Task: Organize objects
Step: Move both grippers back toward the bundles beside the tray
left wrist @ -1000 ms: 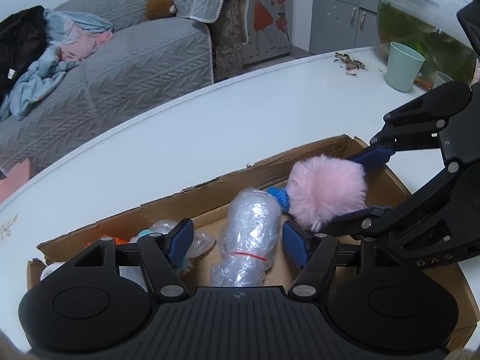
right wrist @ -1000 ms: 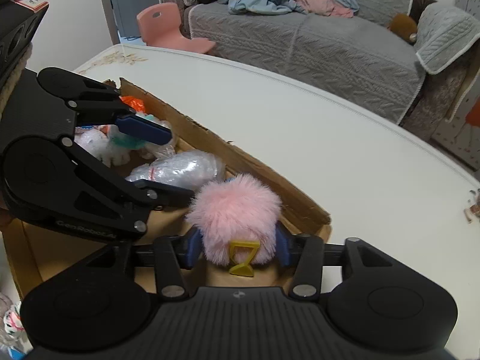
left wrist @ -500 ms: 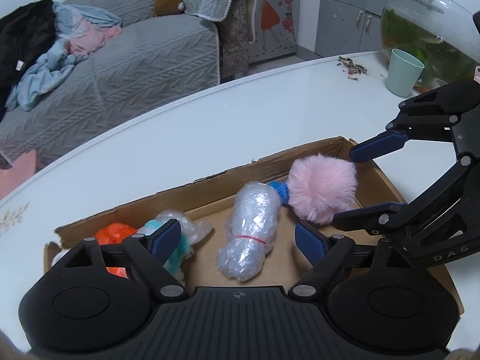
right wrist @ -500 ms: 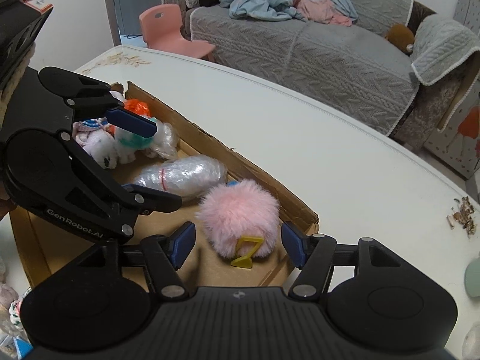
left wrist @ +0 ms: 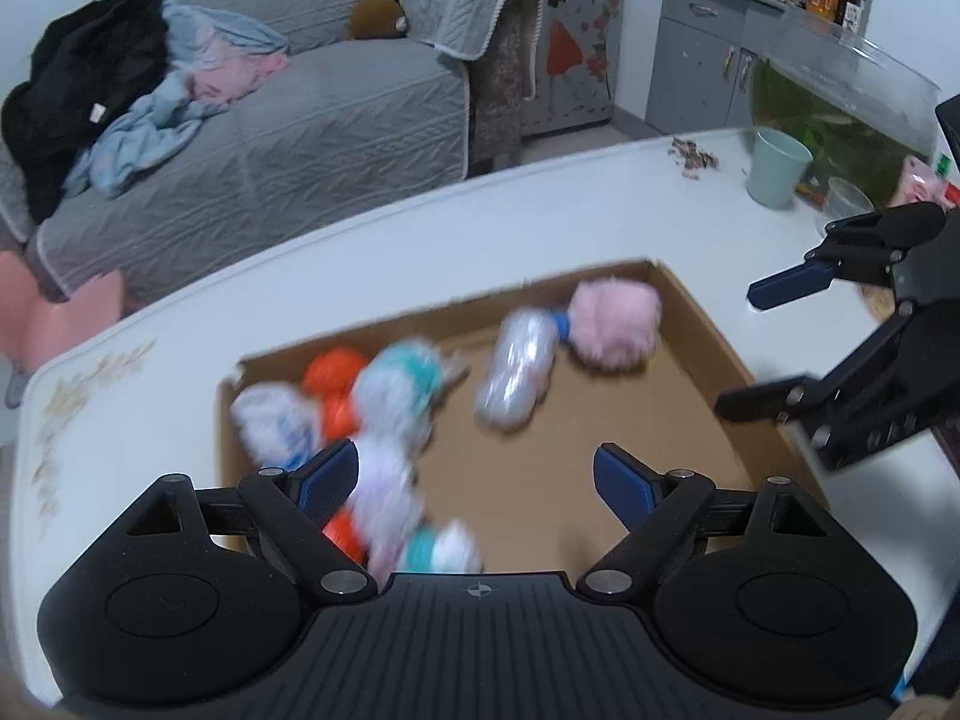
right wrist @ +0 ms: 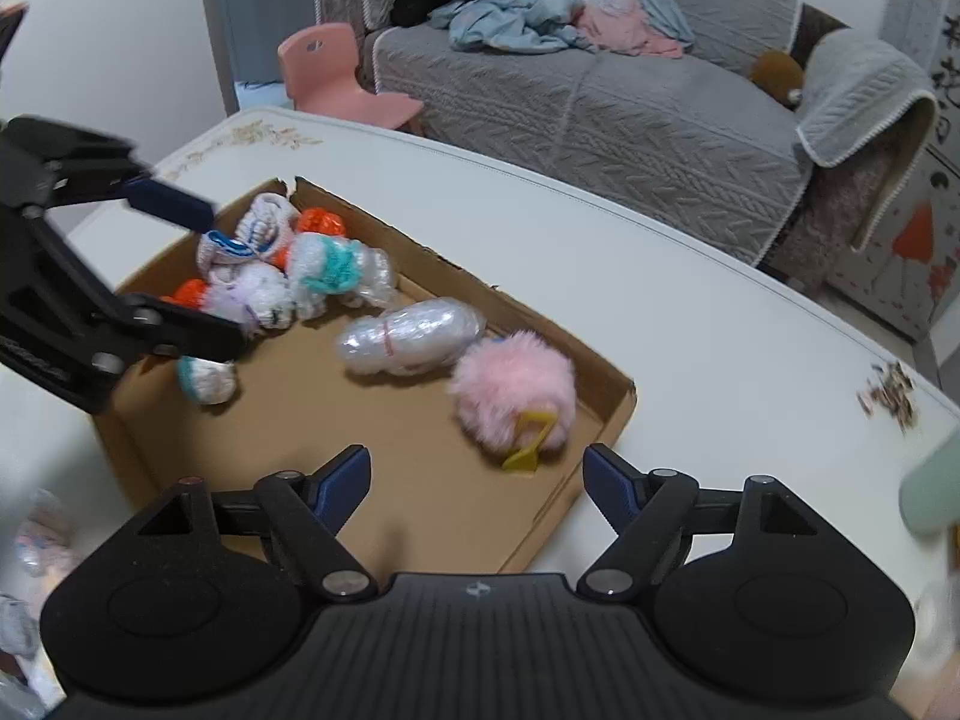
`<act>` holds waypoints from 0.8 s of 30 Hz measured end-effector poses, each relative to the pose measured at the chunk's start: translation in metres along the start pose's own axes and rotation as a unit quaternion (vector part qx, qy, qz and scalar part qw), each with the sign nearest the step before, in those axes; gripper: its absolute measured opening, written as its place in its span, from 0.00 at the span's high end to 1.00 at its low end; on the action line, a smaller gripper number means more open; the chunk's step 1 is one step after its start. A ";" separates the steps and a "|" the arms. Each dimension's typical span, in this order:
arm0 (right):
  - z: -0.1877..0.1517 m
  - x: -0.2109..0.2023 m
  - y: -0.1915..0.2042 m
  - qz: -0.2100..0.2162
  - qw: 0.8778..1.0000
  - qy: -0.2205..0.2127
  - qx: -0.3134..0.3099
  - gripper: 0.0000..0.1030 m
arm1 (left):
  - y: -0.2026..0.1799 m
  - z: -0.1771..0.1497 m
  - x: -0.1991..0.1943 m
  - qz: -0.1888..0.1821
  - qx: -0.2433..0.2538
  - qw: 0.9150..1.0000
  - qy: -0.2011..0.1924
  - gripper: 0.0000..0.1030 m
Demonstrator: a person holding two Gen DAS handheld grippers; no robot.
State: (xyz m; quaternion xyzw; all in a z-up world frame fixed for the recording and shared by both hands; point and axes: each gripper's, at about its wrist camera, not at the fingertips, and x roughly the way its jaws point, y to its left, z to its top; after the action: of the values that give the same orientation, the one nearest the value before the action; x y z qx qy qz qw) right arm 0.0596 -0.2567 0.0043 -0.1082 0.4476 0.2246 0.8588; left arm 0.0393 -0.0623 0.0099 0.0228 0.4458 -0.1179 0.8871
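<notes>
Since the earlier frames, we observed that both claws had drawn back and upward from the cardboard tray (right wrist: 612, 414), and both sets of jaws had just been opening. The right claw (right wrist: 477, 474), which had enclosed the pink pompom (right wrist: 513, 390) one second before, now stood with its jaws spread and nothing between them. The pompom lay free in the tray's corner, just ahead of the right claw, with a yellow clip (right wrist: 531, 441) at its near side. The left claw (left wrist: 477, 480) likewise stood with its jaws wide apart, gripping nothing. The plastic-wrapped bundle (left wrist: 519, 369), formerly between its fingers, now lay well ahead of it on the tray floor, beside the pompom.

Working outward, we noted a cluster of small knitted items (right wrist: 288, 282) in white, teal and orange, gathered at the tray's far-left end in the right wrist view. In the left wrist view this cluster was blurred. The tray rested on the white tabletop (right wrist: 690, 324). A green cup (left wrist: 777, 167) stood on the tabletop near a glass fish tank (left wrist: 840, 114), well apart from the tray. Beyond the tabletop we recorded a grey sofa (right wrist: 600, 114) carrying loose clothes, and a pink chair (right wrist: 342, 75) beside it.
</notes>
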 end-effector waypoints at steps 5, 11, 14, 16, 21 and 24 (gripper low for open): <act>-0.013 -0.021 0.029 0.015 1.000 0.006 0.002 0.25 | 0.005 -0.043 -0.033 0.002 -0.027 0.999 0.034 0.13; -0.016 -0.032 0.084 0.050 0.999 0.000 -0.014 0.16 | 0.006 -0.099 -0.061 0.010 -0.041 0.996 0.074 0.11; -0.019 -0.031 0.110 0.071 0.997 0.011 0.006 0.15 | 0.003 -0.122 -0.067 0.010 -0.041 0.995 0.093 0.09; -0.021 -0.024 0.122 0.079 0.996 0.028 0.019 0.13 | 0.000 -0.137 -0.069 0.005 -0.044 0.994 0.099 0.09; -0.026 0.004 0.135 0.072 0.992 0.086 0.065 0.13 | -0.007 -0.154 -0.062 -0.005 -0.049 0.992 0.115 0.09; -0.027 0.020 0.137 0.065 0.988 0.112 0.081 0.13 | -0.012 -0.156 -0.055 -0.009 -0.039 0.992 0.122 0.08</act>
State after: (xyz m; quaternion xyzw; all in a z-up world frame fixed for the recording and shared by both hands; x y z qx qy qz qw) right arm -0.0164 -0.1411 -0.0255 -0.0331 0.5636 0.2293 0.7929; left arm -0.1174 -0.0413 -0.0389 -0.0010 0.5552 -0.1046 0.8251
